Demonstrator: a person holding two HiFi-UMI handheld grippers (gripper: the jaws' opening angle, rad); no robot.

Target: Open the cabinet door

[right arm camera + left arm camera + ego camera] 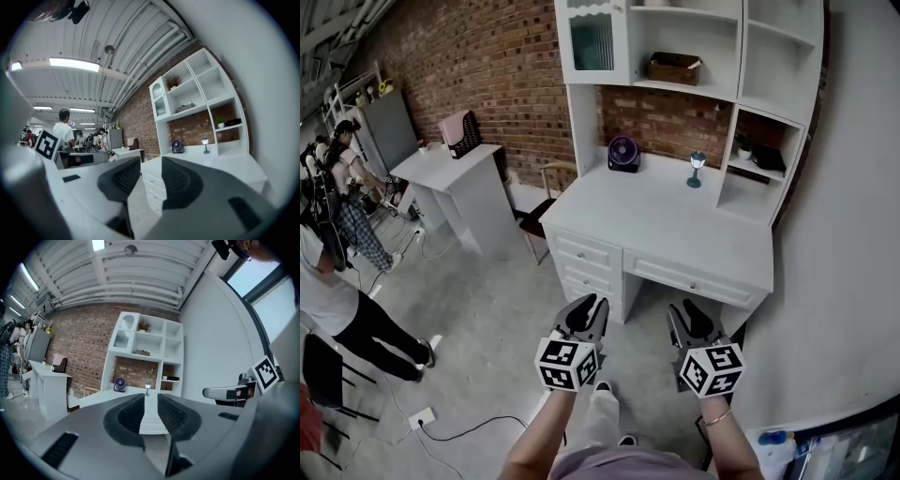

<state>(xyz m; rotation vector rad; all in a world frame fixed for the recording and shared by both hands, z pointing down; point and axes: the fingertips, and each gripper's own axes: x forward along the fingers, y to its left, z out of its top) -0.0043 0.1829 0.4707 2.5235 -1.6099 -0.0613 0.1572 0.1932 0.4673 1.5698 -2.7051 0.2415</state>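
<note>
Task not started. Left gripper (pixel 585 307) and right gripper (pixel 695 317) sit low, close to the person's body. Fingers are apart on both, nothing between them. Both are well short of the desk (pixel 675 234). Cabinet door (pixel 592 42), glass-fronted, upper left of the hutch (pixel 581 122), looks shut, so reach, grip and pull all remain. Head view crops the hutch top; left gripper view shows it whole, door included.
</note>
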